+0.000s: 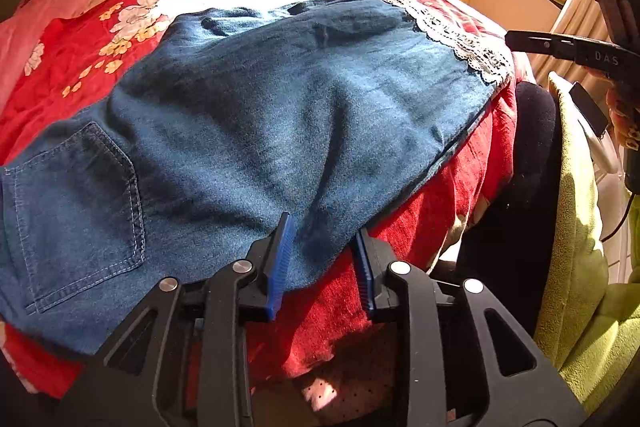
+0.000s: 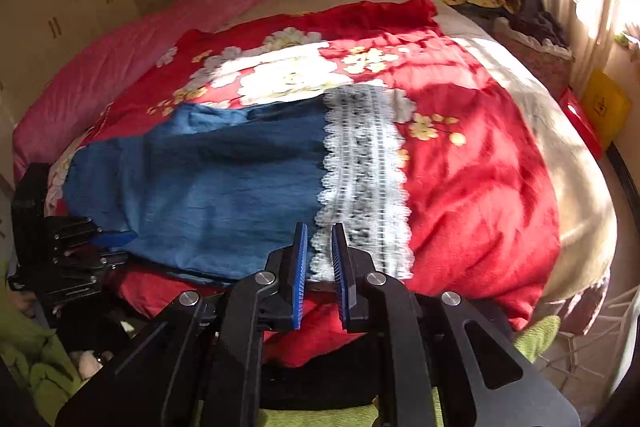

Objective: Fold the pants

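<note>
left wrist view: denim pants (image 1: 256, 131) lie spread on the red floral bedspread (image 1: 72, 75), near edge between the parted fingers of the left gripper (image 1: 324, 259). right gripper (image 2: 320, 267) hovers narrowly parted at the lace hem (image 2: 364, 179), gripping nothing.

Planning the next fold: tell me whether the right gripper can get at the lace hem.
Probably yes: the right gripper is open just before the lace hem of the pants, with nothing between them.

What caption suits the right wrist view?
Open right gripper poised at the lace hem of jeans on a red quilt.
</note>
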`<state>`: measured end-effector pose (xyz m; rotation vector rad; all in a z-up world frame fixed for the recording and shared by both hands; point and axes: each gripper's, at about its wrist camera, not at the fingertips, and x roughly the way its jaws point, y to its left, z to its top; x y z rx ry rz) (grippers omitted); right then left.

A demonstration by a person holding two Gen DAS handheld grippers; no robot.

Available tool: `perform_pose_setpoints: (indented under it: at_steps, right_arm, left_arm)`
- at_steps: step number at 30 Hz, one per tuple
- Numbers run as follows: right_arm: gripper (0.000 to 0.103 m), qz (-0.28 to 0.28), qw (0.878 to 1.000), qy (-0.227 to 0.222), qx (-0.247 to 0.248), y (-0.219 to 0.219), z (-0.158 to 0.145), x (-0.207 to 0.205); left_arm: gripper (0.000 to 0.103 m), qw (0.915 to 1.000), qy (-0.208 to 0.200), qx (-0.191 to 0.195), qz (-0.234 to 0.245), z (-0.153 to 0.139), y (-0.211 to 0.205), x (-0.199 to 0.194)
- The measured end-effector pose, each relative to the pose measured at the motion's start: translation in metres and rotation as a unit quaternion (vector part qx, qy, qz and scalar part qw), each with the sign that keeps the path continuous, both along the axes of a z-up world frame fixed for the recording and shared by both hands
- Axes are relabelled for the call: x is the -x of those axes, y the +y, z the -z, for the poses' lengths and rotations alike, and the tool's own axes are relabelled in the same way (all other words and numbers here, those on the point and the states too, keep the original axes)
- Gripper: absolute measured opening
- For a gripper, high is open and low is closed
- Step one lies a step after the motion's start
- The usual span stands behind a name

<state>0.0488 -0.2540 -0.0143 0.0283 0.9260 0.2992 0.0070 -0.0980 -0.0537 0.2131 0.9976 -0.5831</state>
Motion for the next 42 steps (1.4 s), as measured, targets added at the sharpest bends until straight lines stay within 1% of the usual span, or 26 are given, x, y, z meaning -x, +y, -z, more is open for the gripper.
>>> perform_pose_setpoints:
  at_steps: [2,3,4,5,6,7,9,11,13,15,16,17,19,21,22,24,25,28,32,34,35,36,37,40,41,42]
  right_arm:
    - [0.019,-0.040,0.999,0.022,0.000,0.028,0.012,-0.009]
    - [0.021,-0.057,0.998,0.033,0.002,0.039,0.020,-0.016]
    - [0.023,-0.064,0.997,0.045,0.010,0.047,0.029,-0.022]
    - [0.028,-0.059,0.996,0.067,0.024,0.052,0.040,-0.029]
    - [0.028,-0.048,0.994,0.088,0.038,0.052,0.051,-0.035]
    - [0.028,-0.041,0.993,0.102,0.041,0.051,0.061,-0.038]
    - [0.029,-0.041,0.993,0.108,0.033,0.046,0.067,-0.037]
    - [0.028,-0.038,0.993,0.111,0.020,0.039,0.067,-0.034]
    - [0.028,-0.032,0.993,0.114,0.010,0.033,0.067,-0.032]
    - [0.028,-0.029,0.993,0.117,0.000,0.029,0.069,-0.030]
    - [0.028,-0.026,0.993,0.117,-0.004,0.027,0.069,-0.030]
    - [0.028,-0.025,0.993,0.116,-0.005,0.027,0.069,-0.029]
    - [0.029,-0.028,0.993,0.114,0.002,0.030,0.067,-0.029]
    - [0.035,-0.035,0.994,0.106,-0.008,0.031,0.061,-0.027]
    - [0.035,-0.036,0.995,0.093,-0.017,0.030,0.054,-0.026]
    - [0.035,-0.037,0.997,0.062,-0.024,0.029,0.039,-0.025]
    - [0.035,-0.034,0.998,0.048,-0.026,0.026,0.031,-0.026]
    - [0.035,-0.017,0.999,0.017,-0.031,0.013,0.011,-0.037]
    - [0.036,0.024,0.999,-0.015,-0.034,-0.013,-0.008,-0.066]
    - [0.036,0.046,0.998,-0.021,-0.039,-0.032,-0.014,-0.085]
    - [0.047,0.053,0.998,-0.020,-0.041,-0.041,-0.015,-0.097]
    - [0.050,0.062,0.997,-0.022,-0.041,-0.048,-0.016,-0.108]
    - [0.050,0.070,0.997,-0.022,-0.036,-0.057,-0.016,-0.117]
    - [0.050,0.079,0.996,-0.002,-0.027,-0.076,-0.005,-0.147]
    - [0.050,0.079,0.996,0.006,-0.033,-0.081,0.000,-0.156]
    - [0.050,0.081,0.996,0.012,-0.039,-0.085,0.006,-0.162]
  left_arm:
    - [0.027,1.0000,-0.001,0.005,-0.004,-0.005,0.005,0.002]
    - [0.032,0.9999,-0.004,0.009,-0.007,-0.010,0.009,0.004]
    - [0.039,0.9998,-0.009,0.011,-0.011,-0.014,0.015,0.004]
    - [0.044,0.9997,-0.016,0.009,-0.019,-0.016,0.022,0.004]
    - [0.053,0.9993,-0.020,0.002,-0.030,-0.017,0.029,0.002]
    - [0.058,0.9984,-0.024,-0.008,-0.050,-0.016,0.038,-0.001]
    - [0.059,0.9940,-0.024,-0.032,-0.102,-0.011,0.062,-0.010]
    - [0.059,0.9874,-0.027,-0.034,-0.152,-0.009,0.090,-0.018]
    - [0.059,0.9816,-0.036,-0.037,-0.184,-0.012,0.109,-0.023]
    - [0.059,0.9730,-0.055,-0.068,-0.214,-0.013,0.123,-0.026]
    - [0.059,0.9695,-0.062,-0.075,-0.225,-0.014,0.131,-0.028]
    - [0.059,0.9681,-0.057,-0.070,-0.234,-0.013,0.139,-0.030]
    - [0.059,0.9693,-0.042,-0.041,-0.239,-0.014,0.144,-0.029]
    - [0.061,0.9698,-0.037,-0.024,-0.240,-0.020,0.144,-0.026]
    - [0.064,0.9701,-0.035,-0.012,-0.240,-0.024,0.143,-0.025]
    - [0.066,0.9707,-0.035,0.026,-0.236,-0.038,0.141,-0.028]
    - [0.068,0.9710,-0.038,0.036,-0.233,-0.044,0.137,-0.030]
    - [0.071,0.9754,-0.054,0.042,-0.209,-0.060,0.113,-0.050]
    - [0.072,0.9801,-0.078,0.059,-0.173,-0.075,0.079,-0.083]
    - [0.072,0.9830,-0.074,0.065,-0.155,-0.074,0.061,-0.104]
    - [0.072,0.9842,-0.068,0.069,-0.148,-0.072,0.054,-0.116]
    - [0.072,0.9854,-0.060,0.071,-0.142,-0.068,0.049,-0.128]
    - [0.073,0.9868,-0.052,0.069,-0.137,-0.063,0.044,-0.139]
    - [0.073,0.9901,-0.021,0.045,-0.131,-0.040,0.032,-0.172]
    - [0.073,0.9900,-0.013,0.045,-0.133,-0.033,0.031,-0.180]
    - [0.073,0.9898,0.004,0.050,-0.134,-0.024,0.030,-0.188]
